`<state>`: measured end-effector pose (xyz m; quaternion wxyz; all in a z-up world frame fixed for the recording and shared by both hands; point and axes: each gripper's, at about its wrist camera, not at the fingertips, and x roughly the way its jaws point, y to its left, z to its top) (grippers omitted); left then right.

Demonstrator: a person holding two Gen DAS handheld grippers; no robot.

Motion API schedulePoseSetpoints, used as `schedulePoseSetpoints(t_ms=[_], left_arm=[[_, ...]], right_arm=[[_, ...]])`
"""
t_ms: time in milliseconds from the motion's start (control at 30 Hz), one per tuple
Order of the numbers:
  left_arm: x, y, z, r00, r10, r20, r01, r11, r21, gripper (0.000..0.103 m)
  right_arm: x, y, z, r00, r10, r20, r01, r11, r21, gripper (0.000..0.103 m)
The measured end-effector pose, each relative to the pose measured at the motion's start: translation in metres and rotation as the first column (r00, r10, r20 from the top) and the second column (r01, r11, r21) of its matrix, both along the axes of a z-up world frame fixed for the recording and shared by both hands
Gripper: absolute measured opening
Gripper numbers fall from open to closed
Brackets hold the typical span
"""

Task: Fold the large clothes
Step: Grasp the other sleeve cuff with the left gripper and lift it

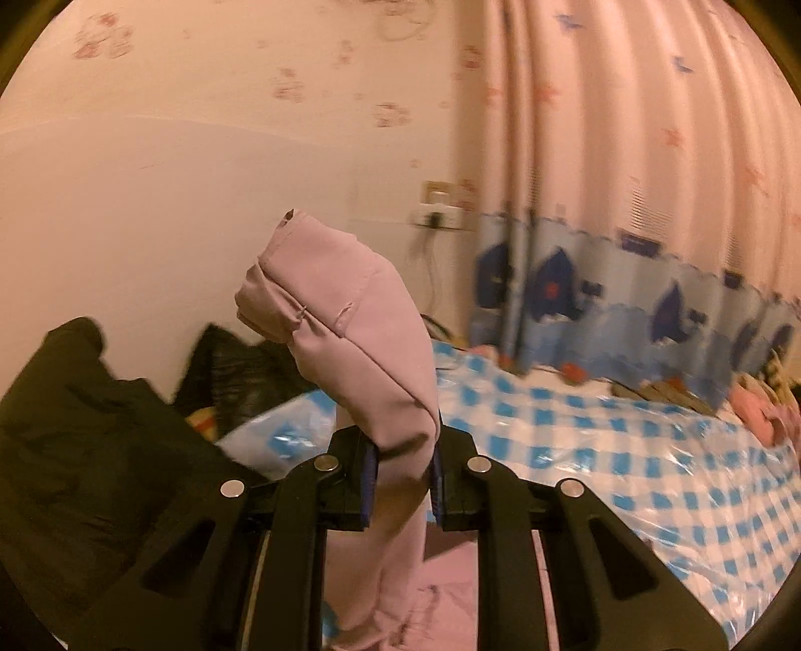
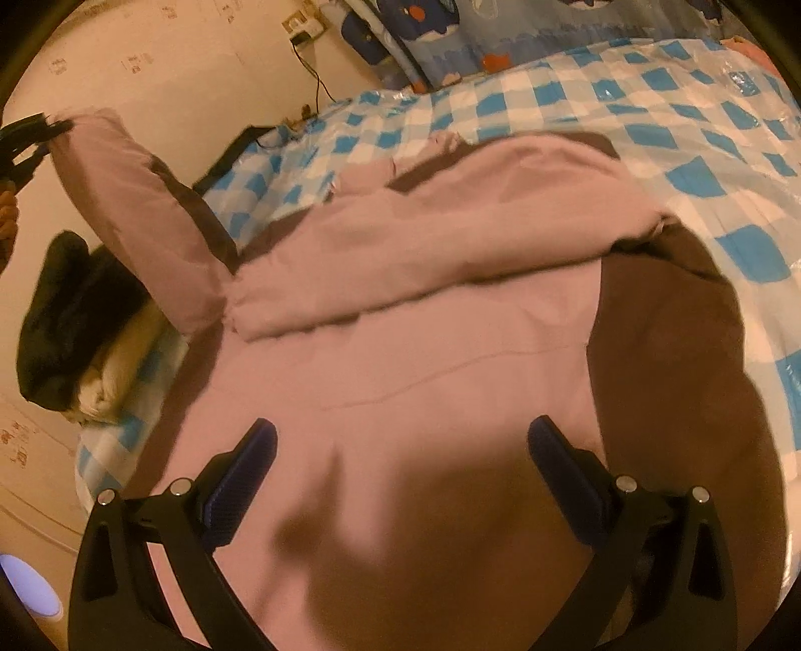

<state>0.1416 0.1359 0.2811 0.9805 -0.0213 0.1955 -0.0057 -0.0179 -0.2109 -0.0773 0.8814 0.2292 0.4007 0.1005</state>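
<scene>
Pinching the soft pink garment's sleeve [image 1: 350, 320], my left tool [image 1: 400, 480] lifts it; my right tool [image 2: 400, 480] hovers wide open, empty.

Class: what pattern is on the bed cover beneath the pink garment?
Blue-and-white check bed cover, clearest in the right wrist view.

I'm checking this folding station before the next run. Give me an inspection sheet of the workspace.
Surface: bed under a blue-and-white checked cover with a glossy film.
Job's things: pink garment spread on the bed, one sleeve lifted.
Clutter: dark clothes pile by the wall; more fabric at the bed's far edge.
Grippers: left gripper shut on the sleeve; right gripper open above the garment, holding nothing.
Cables: cord hanging from a wall socket.
Surroundings: patterned wall; sailboat curtain.
</scene>
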Motion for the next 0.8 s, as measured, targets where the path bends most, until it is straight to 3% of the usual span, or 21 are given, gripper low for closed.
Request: schedulePoseSetpoints(t_ms=[200,400,600,800], left_arm=[[-0.013,-0.082,-0.023,0.986,-0.164,-0.012,0.165,0.986,0.015,0.015],[-0.03,-0.165,-0.069,0.945,-0.322,-0.065,0.325,0.944,0.049,0.015],[-0.029,-0.227,-0.142,0.882,-0.436,-0.176,0.448,0.894,0.03,0.014],[-0.031,-0.288,-0.243,0.794,-0.502,-0.343,0.555,0.829,0.071,0.014]], right_arm=[[-0.006,-0.024,0.016,0.998,-0.056,0.042,0.052,0.995,0.082,0.097],[-0.01,-0.058,0.026,0.989,-0.14,0.051,0.13,0.977,0.167,0.097],[-0.013,-0.098,0.028,0.971,-0.235,0.047,0.217,0.945,0.246,0.097],[-0.018,-0.12,0.028,0.956,-0.289,0.044,0.263,0.915,0.307,0.097]])
